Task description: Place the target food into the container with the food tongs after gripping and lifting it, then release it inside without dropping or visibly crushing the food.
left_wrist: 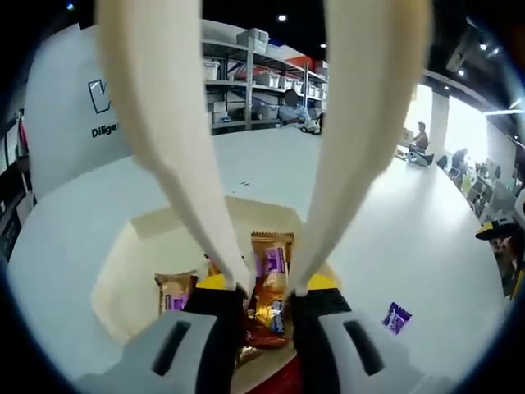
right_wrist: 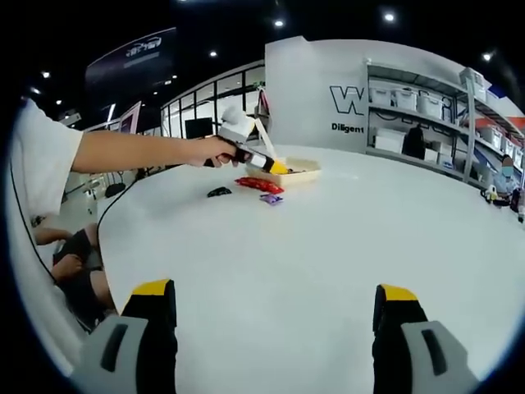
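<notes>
My left gripper [left_wrist: 271, 297] is shut on the hinge end of cream food tongs [left_wrist: 164, 123], whose two arms spread wide apart and run up out of the left gripper view. Under them sits a shallow beige container [left_wrist: 123, 271] holding a gold and purple snack packet [left_wrist: 272, 254] and another [left_wrist: 174, 291]. In the right gripper view the left gripper [right_wrist: 264, 162] hovers by the container [right_wrist: 299, 172] with the tongs [right_wrist: 238, 123] raised. My right gripper [right_wrist: 271, 304] stands open and empty over the white table, far from the container.
A purple packet [left_wrist: 397, 317] lies on the white table right of the container. The right gripper view shows a red packet [right_wrist: 260, 185], a purple packet [right_wrist: 271, 199] and a small black item [right_wrist: 219, 192] beside it. A person's arm [right_wrist: 131, 152] reaches in. Shelves line the back wall.
</notes>
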`<state>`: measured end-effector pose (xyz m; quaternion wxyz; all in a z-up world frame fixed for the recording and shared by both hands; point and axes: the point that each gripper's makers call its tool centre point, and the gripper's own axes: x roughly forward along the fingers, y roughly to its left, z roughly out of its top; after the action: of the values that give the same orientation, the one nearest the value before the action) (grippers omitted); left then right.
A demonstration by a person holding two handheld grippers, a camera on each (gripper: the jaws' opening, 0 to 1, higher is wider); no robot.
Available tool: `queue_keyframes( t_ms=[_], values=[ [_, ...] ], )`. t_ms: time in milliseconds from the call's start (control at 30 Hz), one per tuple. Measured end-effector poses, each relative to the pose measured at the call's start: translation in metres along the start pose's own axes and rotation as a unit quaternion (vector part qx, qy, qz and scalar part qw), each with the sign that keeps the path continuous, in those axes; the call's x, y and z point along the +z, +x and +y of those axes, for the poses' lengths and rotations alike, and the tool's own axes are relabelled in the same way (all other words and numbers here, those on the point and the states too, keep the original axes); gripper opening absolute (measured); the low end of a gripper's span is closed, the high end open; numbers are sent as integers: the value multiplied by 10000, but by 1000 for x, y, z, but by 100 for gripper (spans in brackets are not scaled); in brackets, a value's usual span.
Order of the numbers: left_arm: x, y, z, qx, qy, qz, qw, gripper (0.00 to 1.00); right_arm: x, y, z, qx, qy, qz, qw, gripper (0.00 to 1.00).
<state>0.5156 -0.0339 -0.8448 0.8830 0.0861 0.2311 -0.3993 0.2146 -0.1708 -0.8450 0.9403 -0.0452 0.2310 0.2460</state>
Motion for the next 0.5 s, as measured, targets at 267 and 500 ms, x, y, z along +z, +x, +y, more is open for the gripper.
queue_keyframes(
  t_ms=[267,500],
  values=[
    [3,2,13,92,19,-96,9999,23,-4,4,-1,5,4,86,10000,99],
    [12,-8,16,149,85,-272,9995,24,-1,4,1,8,0,47,10000,99]
  ],
)
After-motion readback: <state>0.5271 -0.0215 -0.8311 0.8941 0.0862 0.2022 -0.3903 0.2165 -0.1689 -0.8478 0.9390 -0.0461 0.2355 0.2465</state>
